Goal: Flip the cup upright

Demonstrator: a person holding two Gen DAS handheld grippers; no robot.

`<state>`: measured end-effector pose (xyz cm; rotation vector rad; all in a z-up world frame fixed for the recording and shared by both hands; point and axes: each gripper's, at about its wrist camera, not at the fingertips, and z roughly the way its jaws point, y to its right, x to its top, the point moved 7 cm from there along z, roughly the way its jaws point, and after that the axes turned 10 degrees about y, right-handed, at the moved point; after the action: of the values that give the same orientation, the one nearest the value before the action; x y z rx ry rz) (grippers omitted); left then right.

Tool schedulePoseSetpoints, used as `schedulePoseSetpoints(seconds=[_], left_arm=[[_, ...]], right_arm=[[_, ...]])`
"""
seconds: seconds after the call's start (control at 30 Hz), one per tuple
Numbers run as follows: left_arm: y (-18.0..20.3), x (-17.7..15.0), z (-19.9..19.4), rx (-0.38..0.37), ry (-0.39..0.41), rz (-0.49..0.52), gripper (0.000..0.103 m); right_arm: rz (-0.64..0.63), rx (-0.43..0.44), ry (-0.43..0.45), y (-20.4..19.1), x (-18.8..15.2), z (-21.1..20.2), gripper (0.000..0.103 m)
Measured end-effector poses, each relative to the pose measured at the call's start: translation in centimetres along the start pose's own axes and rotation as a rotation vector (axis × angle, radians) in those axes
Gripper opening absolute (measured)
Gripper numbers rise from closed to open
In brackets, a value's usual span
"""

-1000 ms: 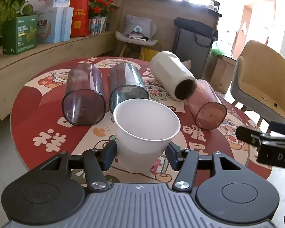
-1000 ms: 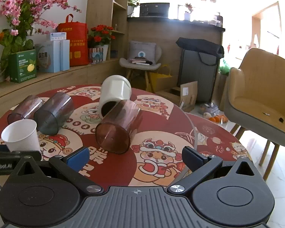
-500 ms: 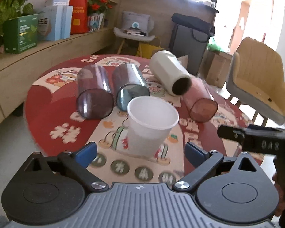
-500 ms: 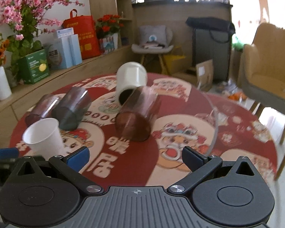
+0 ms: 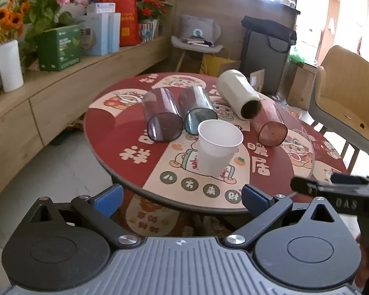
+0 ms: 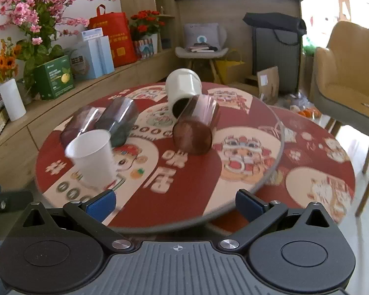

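A white paper cup (image 5: 219, 146) stands upright, mouth up, near the front of the round red table (image 5: 115, 132); it also shows in the right wrist view (image 6: 92, 158). My left gripper (image 5: 182, 198) is open and empty, pulled back off the table's front edge, well clear of the cup. My right gripper (image 6: 174, 202) is open and empty, also back from the table edge. Behind the cup lie several cups on their sides: purple (image 5: 162, 118), teal (image 5: 196, 110), cream (image 5: 238, 93) and pink-brown (image 5: 270, 125).
A wooden bench (image 5: 61, 81) with boxes, flowers and a white vase (image 5: 9, 65) runs along the left. A tan armchair (image 5: 344, 98) stands at the right. My right gripper's body shows in the left wrist view (image 5: 337, 191). A second red table part (image 6: 315, 152) lies right.
My left gripper opened, let go of the white paper cup and drew back off the table. The cup stays upright. My right gripper also pulled back and rose.
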<state>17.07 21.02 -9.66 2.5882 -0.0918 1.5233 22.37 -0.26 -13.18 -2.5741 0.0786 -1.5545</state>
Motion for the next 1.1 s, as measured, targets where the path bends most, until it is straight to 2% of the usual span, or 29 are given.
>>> schedulePoseSetpoints(seconds=[0.3, 0.6, 1.1], left_arm=[[-0.8, -0.5, -5.1, 0.024, 0.000, -0.029, 0.103], [-2.0, -0.7, -9.6, 0.055, 0.005, -0.043, 0.103], [-1.4, -0.9, -12.7, 0.075, 0.029, 0.007, 0.103]], right_arm=[[0.038, 0.013, -0.028, -2.0, -0.9, -6.7, 0.103], [0.001, 0.012, -0.009, -4.1, -0.7, -11.5, 0.103], [-0.054, 0.019, 0.049, -5.9, -0.1, -16.1, 0.103]])
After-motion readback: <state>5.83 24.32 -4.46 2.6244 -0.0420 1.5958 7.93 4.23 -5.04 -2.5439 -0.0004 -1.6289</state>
